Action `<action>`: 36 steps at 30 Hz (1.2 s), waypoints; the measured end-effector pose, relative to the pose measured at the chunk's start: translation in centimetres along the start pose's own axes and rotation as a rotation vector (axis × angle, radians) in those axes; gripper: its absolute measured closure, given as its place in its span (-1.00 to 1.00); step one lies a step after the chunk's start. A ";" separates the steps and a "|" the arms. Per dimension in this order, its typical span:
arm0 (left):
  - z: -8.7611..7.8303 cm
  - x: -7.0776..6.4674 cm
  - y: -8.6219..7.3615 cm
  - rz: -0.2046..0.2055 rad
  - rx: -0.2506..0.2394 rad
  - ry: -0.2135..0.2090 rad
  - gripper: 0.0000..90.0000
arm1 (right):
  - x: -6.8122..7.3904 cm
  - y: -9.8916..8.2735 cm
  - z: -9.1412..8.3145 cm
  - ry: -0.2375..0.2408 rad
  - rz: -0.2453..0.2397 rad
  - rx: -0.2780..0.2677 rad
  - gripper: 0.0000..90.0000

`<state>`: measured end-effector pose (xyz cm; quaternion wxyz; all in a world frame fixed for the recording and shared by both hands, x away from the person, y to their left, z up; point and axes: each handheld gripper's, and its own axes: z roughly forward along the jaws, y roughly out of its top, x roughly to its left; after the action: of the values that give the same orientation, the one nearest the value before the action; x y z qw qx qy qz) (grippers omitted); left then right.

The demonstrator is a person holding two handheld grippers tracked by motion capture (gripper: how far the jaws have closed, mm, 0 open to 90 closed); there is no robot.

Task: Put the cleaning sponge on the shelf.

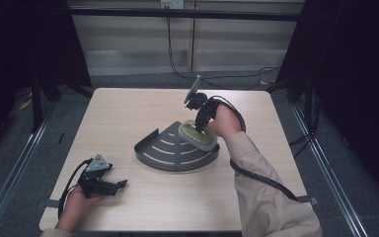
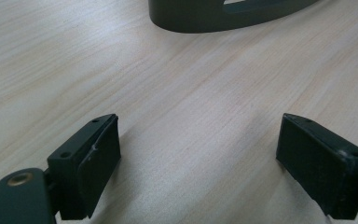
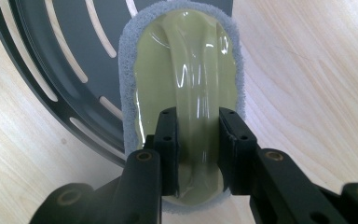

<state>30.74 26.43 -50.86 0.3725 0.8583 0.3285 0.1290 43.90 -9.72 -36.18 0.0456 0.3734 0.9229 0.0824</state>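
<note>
A dark grey quarter-round slotted tray [image 1: 168, 150] lies at the middle of the wooden table. On its right part rests a scrubbing pad [image 1: 197, 136] with a pale green plastic grip and a grey fleece edge. My right gripper [image 1: 201, 124] points down with its jaws shut on the raised green handle of the scrubbing pad [image 3: 186, 70]. The slotted tray [image 3: 70, 70] lies under the pad. At the table's front left, my left gripper [image 1: 116, 186] lies low and open, nothing between its fingers. Its fingers [image 2: 93, 161] stand wide apart over bare wood, the tray's rim [image 2: 205, 18] ahead of them.
The wooden table [image 1: 128, 113] stands on a grey floor between metal rails. A black cable [image 1: 256, 175] runs from the right gripper along the sleeve. More cables lie on the floor behind the table.
</note>
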 end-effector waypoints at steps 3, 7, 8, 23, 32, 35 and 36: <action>0.0 0.0 0.0 0.000 0.000 0.000 -0.71 | 0.0 0.0 0.2 0.002 0.011 0.004 0.58; 0.0 0.0 0.0 -0.001 0.000 -0.001 -0.71 | -0.2 0.0 0.4 0.003 0.017 0.004 0.59; 0.0 0.0 0.0 0.000 0.000 0.000 -0.71 | -0.2 0.0 0.5 0.004 0.022 0.001 0.59; 0.0 0.0 0.0 -0.001 0.000 -0.001 -0.71 | -0.2 0.2 1.1 0.017 0.085 0.021 0.59; 0.0 0.0 0.0 0.000 0.000 0.000 -0.71 | -0.3 0.2 1.4 0.021 0.091 0.017 0.59; 0.0 0.0 0.0 0.000 -0.001 0.000 -0.71 | -0.3 0.2 1.5 0.021 0.088 0.020 0.59; 0.0 0.0 0.0 0.000 0.000 0.000 -0.71 | -0.3 0.2 1.5 0.022 0.087 0.018 0.59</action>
<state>30.75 26.42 -50.87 0.3727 0.8582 0.3285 0.1291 44.50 -9.62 -37.61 0.0284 0.4128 0.9069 0.0800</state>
